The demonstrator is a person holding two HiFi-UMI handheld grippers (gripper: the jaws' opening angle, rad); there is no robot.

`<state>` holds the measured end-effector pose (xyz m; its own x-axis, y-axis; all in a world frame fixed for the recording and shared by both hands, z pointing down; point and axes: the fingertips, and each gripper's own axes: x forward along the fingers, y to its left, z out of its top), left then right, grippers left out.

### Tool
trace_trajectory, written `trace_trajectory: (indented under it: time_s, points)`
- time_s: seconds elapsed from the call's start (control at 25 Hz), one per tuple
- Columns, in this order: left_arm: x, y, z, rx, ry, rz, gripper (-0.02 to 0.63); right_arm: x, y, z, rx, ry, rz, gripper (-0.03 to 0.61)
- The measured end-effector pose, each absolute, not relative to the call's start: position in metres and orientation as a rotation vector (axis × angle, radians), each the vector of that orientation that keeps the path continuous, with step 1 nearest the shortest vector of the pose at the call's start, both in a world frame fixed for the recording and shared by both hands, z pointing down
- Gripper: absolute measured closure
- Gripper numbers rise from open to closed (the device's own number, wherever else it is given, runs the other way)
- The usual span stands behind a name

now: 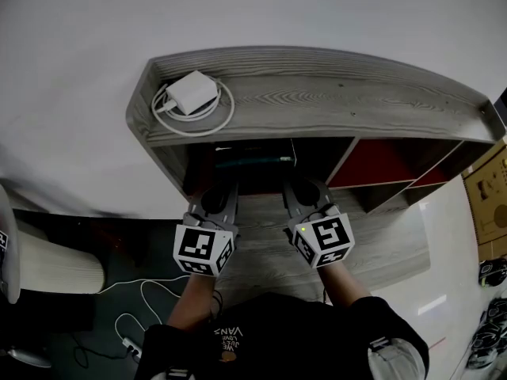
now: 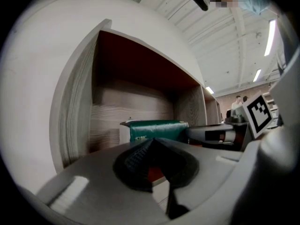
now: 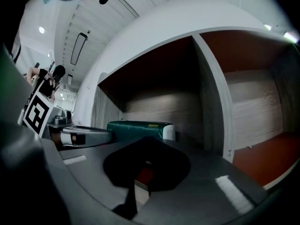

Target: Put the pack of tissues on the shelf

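A dark green pack of tissues (image 1: 253,160) lies inside the left compartment of the grey wooden shelf (image 1: 333,93), under its top board. It also shows in the left gripper view (image 2: 157,130) and the right gripper view (image 3: 138,127), resting on the compartment floor. My left gripper (image 1: 215,199) and right gripper (image 1: 303,194) sit side by side just in front of that compartment, pointing at the pack. Both are shut with nothing between the jaws. Neither touches the pack.
A white power adapter with a coiled cable (image 1: 192,95) lies on the shelf top at the left. To the right are compartments with red backs (image 1: 380,161). A white lamp shade (image 1: 47,264) and cables (image 1: 142,307) are on the dark floor at the left.
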<state>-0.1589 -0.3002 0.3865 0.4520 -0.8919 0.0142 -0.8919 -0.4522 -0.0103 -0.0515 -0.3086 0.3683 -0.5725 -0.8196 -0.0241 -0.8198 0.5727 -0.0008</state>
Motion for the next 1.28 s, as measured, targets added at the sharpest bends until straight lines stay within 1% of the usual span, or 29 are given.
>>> trace_trajectory:
  time_s: [0.52, 0.96, 1.28]
  points:
    - [-0.161, -0.29, 0.385, -2.669, 1.661, 0.001, 0.56, -0.05, -0.3, 0.365, -1.412, 2.775, 0.002, 0.575]
    - [-0.155, -0.257, 0.386, -2.647, 1.67, 0.031, 0.56, -0.038, -0.271, 0.363, -1.339, 2.747, -0.008, 0.575]
    - [-0.144, -0.228, 0.4, -2.624, 1.702, 0.028, 0.56, -0.025, -0.244, 0.379, -1.294, 2.775, -0.055, 0.575]
